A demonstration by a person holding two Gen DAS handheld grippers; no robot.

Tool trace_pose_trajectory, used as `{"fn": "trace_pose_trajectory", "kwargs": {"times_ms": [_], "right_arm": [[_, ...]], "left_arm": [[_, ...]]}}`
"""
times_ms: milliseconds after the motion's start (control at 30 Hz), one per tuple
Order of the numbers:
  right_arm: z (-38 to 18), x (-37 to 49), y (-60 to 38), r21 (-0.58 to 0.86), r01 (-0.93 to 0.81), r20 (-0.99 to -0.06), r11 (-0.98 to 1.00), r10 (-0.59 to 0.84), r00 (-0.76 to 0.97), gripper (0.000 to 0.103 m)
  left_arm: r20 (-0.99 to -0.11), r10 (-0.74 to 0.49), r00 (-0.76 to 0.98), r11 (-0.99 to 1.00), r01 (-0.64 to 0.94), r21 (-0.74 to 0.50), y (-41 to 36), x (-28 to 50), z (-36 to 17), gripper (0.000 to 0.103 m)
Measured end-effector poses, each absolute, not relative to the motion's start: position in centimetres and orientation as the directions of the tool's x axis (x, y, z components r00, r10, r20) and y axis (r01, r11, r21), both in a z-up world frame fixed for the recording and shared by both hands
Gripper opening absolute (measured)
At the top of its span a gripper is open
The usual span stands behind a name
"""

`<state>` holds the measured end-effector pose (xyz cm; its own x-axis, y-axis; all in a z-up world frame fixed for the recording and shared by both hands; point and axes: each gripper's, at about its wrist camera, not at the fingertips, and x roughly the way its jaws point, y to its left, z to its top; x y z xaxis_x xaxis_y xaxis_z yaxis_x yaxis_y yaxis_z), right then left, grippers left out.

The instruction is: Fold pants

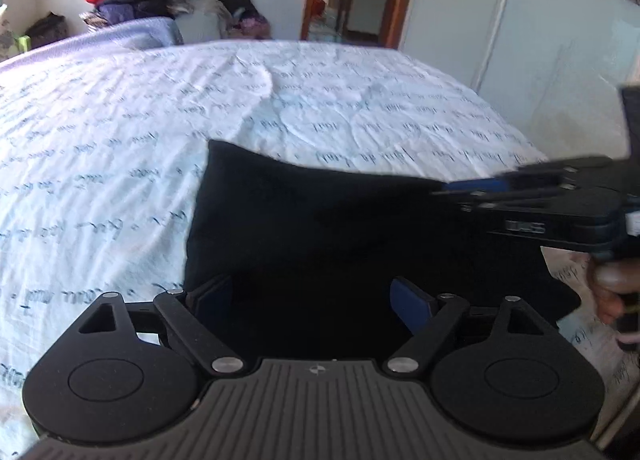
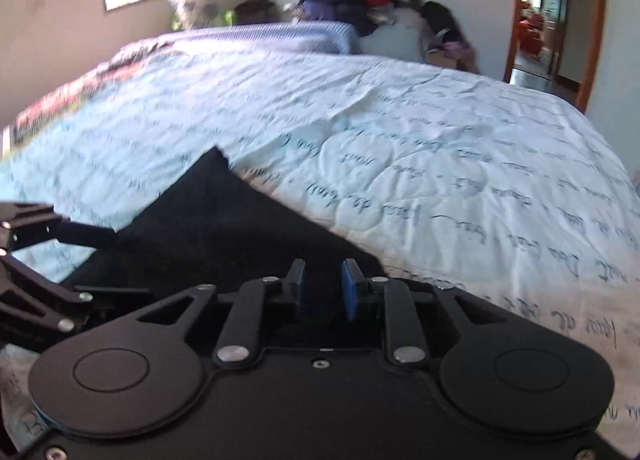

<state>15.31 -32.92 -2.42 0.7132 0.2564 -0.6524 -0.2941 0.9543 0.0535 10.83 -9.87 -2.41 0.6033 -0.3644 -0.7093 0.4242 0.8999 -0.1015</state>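
While black pants (image 1: 320,228) lie folded on the bed (image 1: 120,148), both grippers hang over them.
Long axis is hard to tell; one corner points toward the far side of the bed. Left gripper (image 1: 316,300) spread wide, empty; right gripper (image 2: 323,284) slightly parted, gripping nothing, above the pants' near edge.

Cursive script printed across bedspread (image 1: 120,164); words illegible.
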Motion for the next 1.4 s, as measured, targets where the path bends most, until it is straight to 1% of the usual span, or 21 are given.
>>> {"fn": "trace_pose_trajectory", "kwargs": {"times_ms": [67,100,167,267,367,467,533,567,600,633,667,733,800,933,967,1033,1100,1200,1267,1300,1400], "right_arm": [[-4.0,17.1,-32.4,-0.017,-0.265,-0.705,0.964,0.176,0.687,0.020],[-4.0,17.3,-32.5,-0.008,-0.243,-0.704,0.970,0.167,0.690,0.020],[-2.2,16.7,-31.5,-0.016,-0.242,-0.655,0.970,0.172,0.735,0.021],[0.6,17.4,-28.0,0.029,-0.363,-0.596,0.931,0.308,0.741,0.020],[0.7,20.8,-24.1,0.068,-0.449,-0.609,0.891,0.393,0.688,0.022],[-0.8,24.8,-21.8,0.104,-0.447,-0.657,0.888,0.399,0.640,0.031],[-1.8,26.7,-20.9,0.116,-0.447,-0.686,0.887,0.397,0.609,0.053],[-2.3,27.4,-20.5,0.118,-0.448,-0.692,0.886,0.397,0.603,0.053],[-2.5,27.9,-20.3,0.140,-0.452,-0.698,0.881,0.412,0.586,0.050],[-2.8,28.6,-20.4,0.185,-0.448,-0.700,0.874,0.438,0.565,0.029],[-3.0,29.1,-20.4,0.234,-0.449,-0.699,0.862,0.470,0.539,0.017],[-3.3,29.4,-20.2,0.230,-0.461,-0.708,0.857,0.473,0.525,0.011],[-3.5,29.5,-19.7,0.201,-0.468,-0.712,0.860,0.457,0.534,0.009],[-5.0,31.1,-19.3,0.227,-0.410,-0.723,0.884,0.434,0.537,0.008],[-5.1,31.1,-19.3,0.221,-0.403,-0.728,0.888,0.425,0.538,0.009],[-3.9,29.9,-19.9,0.206,-0.385,-0.697,0.900,0.411,0.587,0.027],[-1.7,27.6,-21.4,0.193,-0.392,-0.638,0.900,0.418,0.646,0.027],[0.7,23.5,-23.8,0.144,-0.402,-0.604,0.904,0.402,0.689,0.031],[1.2,20.3,-25.4,0.089,-0.405,-0.612,0.910,0.371,0.698,0.045],[1.0,18.8,-26.0,0.060,-0.408,-0.624,0.911,0.353,0.697,0.056],[0.1,14.0,-28.8,0.007,-0.381,-0.645,0.925,0.295,0.705,0.058]], "left_arm": [[-0.726,-0.348,0.594,0.896,0.439,-0.070,-10.1,10.8,-3.3,0.084],[-0.714,-0.346,0.609,0.894,0.445,-0.053,-9.9,10.2,-3.2,0.085],[-0.688,-0.338,0.643,0.896,0.444,-0.026,-9.2,9.2,-2.7,0.087],[-0.671,-0.333,0.663,0.899,0.437,-0.015,-8.5,8.5,-2.4,0.087],[-0.677,-0.378,0.632,0.884,0.463,-0.061,-7.9,8.3,-2.8,0.087],[-0.670,-0.381,0.637,0.883,0.466,-0.059,-7.7,7.9,-3.4,0.088],[-0.666,-0.375,0.645,0.882,0.470,-0.041,-7.6,7.7,-3.6,0.088],[-0.665,-0.375,0.646,0.881,0.471,-0.039,-7.6,7.7,-3.7,0.088],[-0.666,-0.376,0.644,0.880,0.472,-0.041,-7.6,7.8,-3.8,0.088],[-0.667,-0.377,0.642,0.880,0.473,-0.042,-7.6,7.8,-4.0,0.089],[-0.669,-0.376,0.641,0.880,0.474,-0.041,-7.6,7.9,-4.1,0.089],[-0.674,-0.372,0.638,0.879,0.476,-0.034,-7.6,7.9,-4.3,0.089],[-0.677,-0.366,0.638,0.879,0.477,-0.026,-7.7,7.9,-4.6,0.090],[-0.686,-0.356,0.634,0.879,0.476,-0.016,-7.7,7.8,-4.4,0.088],[-0.686,-0.359,0.632,0.878,0.479,-0.018,-7.7,7.9,-4.0,0.086],[-0.670,-0.367,0.646,0.882,0.470,-0.030,-7.4,8.2,-3.4,0.087],[-0.640,-0.388,0.663,0.890,0.451,-0.073,-6.8,8.5,-2.8,0.088],[-0.658,-0.426,0.620,0.880,0.453,-0.143,-6.7,9.6,-2.9,0.089],[-0.691,-0.432,0.580,0.874,0.457,-0.163,-7.1,10.1,-3.7,0.089],[-0.691,-0.422,0.587,0.877,0.457,-0.149,-7.3,9.9,-4.2,0.090],[-0.672,-0.384,0.634,0.885,0.460,-0.072,-8.0,8.8,-4.4,0.092]]}}
